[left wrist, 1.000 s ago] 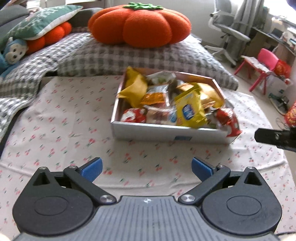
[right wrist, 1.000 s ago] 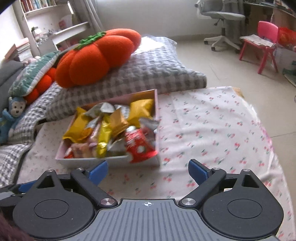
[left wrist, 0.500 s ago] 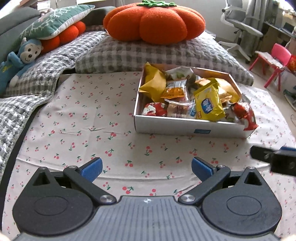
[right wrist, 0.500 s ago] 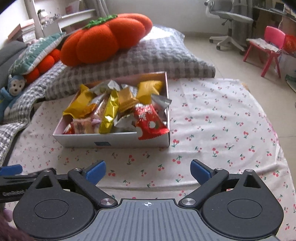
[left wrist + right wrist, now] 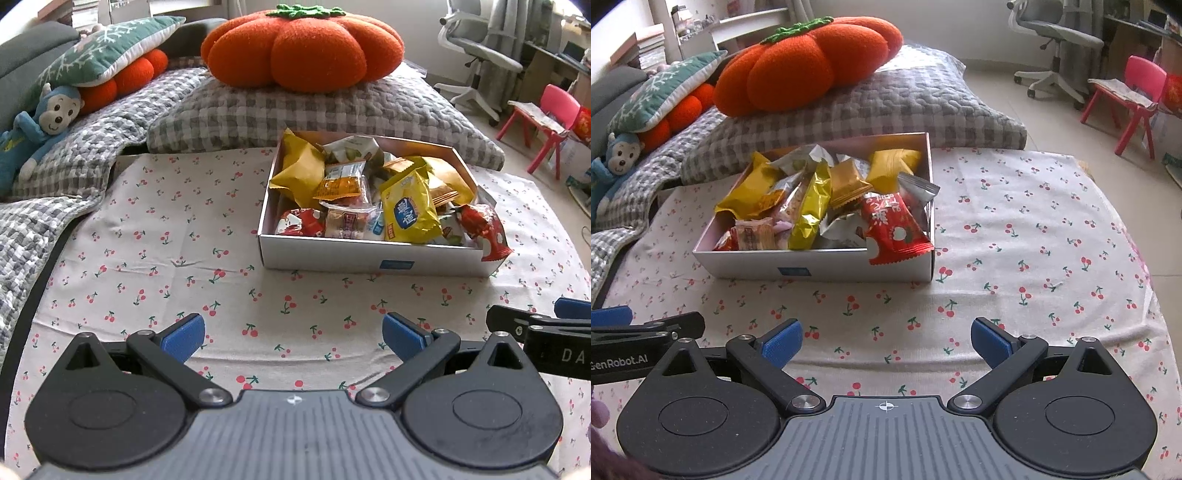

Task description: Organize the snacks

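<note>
Now left tool [image 5: 291, 336] spread and empty, right tool [image 5: 886, 338] likewise, snack-filled box [image 5: 369, 254] ahead on cherry-print cloth [image 5: 166, 236]

The left wrist view sits low over the cherry-print cloth [image 5: 166, 229], looking forward between its own blue-tipped fingers [image 5: 183, 338], with the snack box [image 5: 369, 254] near, at about one o'clock. The right wrist view rides at a like height over the same cloth [image 5: 1015, 240] and faces the same way, with the box [image 5: 812, 264] at about eleven o'clock. Both share the box, the checked pillow [image 5: 314, 114] and the orange pumpkin cushion [image 5: 303, 48] at twelve o'clock. Each camera catches the other tool: the right gripper [image 5: 535, 325] enters the left view at three o'clock, the left gripper [image 5: 646, 328] enters the right view at nine o'clock
</note>
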`<state>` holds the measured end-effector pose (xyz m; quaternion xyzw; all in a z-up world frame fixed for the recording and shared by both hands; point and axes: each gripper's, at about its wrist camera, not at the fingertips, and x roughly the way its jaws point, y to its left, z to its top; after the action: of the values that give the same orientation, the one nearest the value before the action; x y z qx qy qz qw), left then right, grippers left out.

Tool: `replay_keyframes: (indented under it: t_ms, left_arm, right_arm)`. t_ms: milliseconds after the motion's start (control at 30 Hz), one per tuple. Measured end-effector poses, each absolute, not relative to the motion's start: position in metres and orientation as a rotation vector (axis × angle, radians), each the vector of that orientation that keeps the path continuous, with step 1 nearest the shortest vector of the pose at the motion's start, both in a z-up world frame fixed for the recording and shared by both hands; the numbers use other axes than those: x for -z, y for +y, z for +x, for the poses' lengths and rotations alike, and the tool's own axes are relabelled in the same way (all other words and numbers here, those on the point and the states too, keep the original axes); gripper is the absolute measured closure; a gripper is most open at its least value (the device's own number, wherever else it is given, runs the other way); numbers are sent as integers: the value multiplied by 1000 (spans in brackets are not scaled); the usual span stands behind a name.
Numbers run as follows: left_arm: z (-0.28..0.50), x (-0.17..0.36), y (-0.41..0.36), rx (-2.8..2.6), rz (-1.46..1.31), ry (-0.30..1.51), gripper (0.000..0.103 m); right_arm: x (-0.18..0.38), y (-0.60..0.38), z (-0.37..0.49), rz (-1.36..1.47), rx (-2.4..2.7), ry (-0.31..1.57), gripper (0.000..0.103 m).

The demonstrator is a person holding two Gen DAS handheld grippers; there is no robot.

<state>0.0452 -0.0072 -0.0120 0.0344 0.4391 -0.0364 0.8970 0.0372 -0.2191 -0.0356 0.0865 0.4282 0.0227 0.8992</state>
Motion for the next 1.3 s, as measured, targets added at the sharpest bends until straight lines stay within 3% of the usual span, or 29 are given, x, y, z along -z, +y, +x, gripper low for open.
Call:
replay_keyframes:
  t_ms: [1300]
  left_arm:
    - [44, 11, -10, 80, 67, 914, 0]
  right_arm:
    - [34, -212, 33, 164, -59, 883, 4]
